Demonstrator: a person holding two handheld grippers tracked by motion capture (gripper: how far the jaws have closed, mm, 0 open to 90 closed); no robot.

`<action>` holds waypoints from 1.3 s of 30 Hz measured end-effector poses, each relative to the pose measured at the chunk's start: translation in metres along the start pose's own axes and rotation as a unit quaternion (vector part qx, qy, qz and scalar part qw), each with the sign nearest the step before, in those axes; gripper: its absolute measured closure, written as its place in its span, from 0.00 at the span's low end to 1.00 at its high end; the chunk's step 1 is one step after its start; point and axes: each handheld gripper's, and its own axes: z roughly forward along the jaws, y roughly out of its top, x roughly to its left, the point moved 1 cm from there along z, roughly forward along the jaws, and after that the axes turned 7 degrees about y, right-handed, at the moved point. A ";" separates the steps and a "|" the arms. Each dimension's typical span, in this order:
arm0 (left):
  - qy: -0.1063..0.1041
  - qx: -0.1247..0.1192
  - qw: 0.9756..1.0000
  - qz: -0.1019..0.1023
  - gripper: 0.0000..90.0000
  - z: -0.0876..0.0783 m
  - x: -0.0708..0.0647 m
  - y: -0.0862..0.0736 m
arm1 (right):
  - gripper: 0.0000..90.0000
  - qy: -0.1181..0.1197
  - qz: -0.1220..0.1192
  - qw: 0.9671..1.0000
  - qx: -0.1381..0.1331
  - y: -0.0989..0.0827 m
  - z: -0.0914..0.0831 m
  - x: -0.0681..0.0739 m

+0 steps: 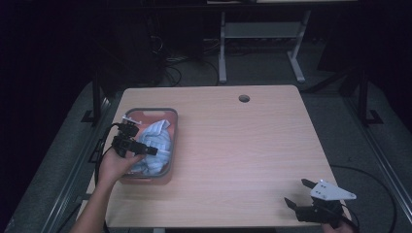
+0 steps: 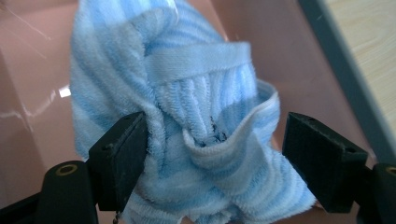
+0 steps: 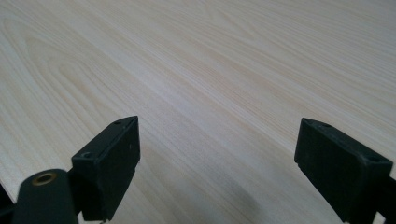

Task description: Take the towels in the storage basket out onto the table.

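Cloth striped in pale and deeper blue lies bunched in the pink basket with a grey rim, which stands at the left side of the counter. In the high view the left claw is down in the near part of that basket, over the cloth. The left gripper view shows its jaws spread apart with a fold of the fabric between them: the left jaw touches the terry, the right jaw stands clear of it, so nothing is gripped yet.

By my reading the job, lifting the cloth out of the basket, has only begun. The reach is made; closing on the fold, raising it and setting it on the bare wood are all left.

Apart from the cloth, nothing else can be seen in the basket, whose pink wall shows bare behind the bundle.

The right claw hovers at the near right corner of the counter, jaws wide apart over plain wood, holding nothing.
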 end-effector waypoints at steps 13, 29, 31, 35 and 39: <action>0.047 0.056 0.997 0.010 0.46 0.018 -0.001 0.003 | 0.15 0.000 0.002 1.000 -0.005 0.000 -0.001 0.001; 0.054 0.075 0.996 -0.005 0.70 0.022 0.000 0.010 | 0.15 -0.001 0.001 1.000 -0.005 0.001 0.000 0.003; 0.049 0.068 0.996 -0.011 0.73 0.019 0.001 0.010 | 0.15 -0.002 0.000 1.000 -0.003 0.001 0.001 0.002; 0.039 0.056 0.997 -0.020 0.75 0.013 0.007 0.008 | 0.15 -0.003 0.004 1.000 -0.003 0.002 0.002 0.002; 0.032 0.040 0.998 -0.028 0.75 0.007 0.009 0.006 | 0.15 -0.006 0.003 1.000 -0.008 0.002 0.000 0.002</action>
